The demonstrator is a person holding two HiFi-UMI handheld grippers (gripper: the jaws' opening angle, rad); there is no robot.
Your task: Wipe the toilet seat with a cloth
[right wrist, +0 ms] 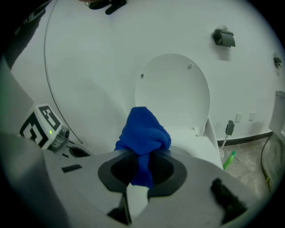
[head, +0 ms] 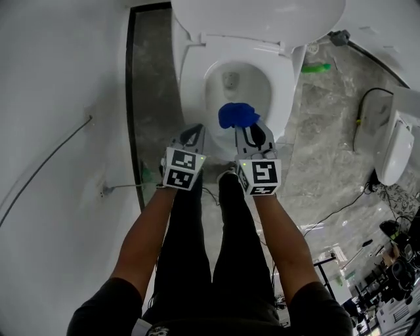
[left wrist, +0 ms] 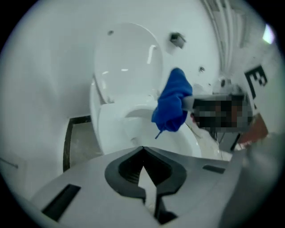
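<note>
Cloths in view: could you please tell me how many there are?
1. The blue cloth is clamped in the right gripper, over the front of the toilet seat; others may be hidden.

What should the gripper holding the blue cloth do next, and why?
Probably lower the right gripper until the blue cloth touches the toilet seat. Its jaws grip the cloth, which hangs above the bowl without touching, and the lid is up.

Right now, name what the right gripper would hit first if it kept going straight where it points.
The right gripper carries the blue cloth in front of it; that would probably meet the rear of the toilet seat, just below the raised lid. Depth is unclear.
</note>
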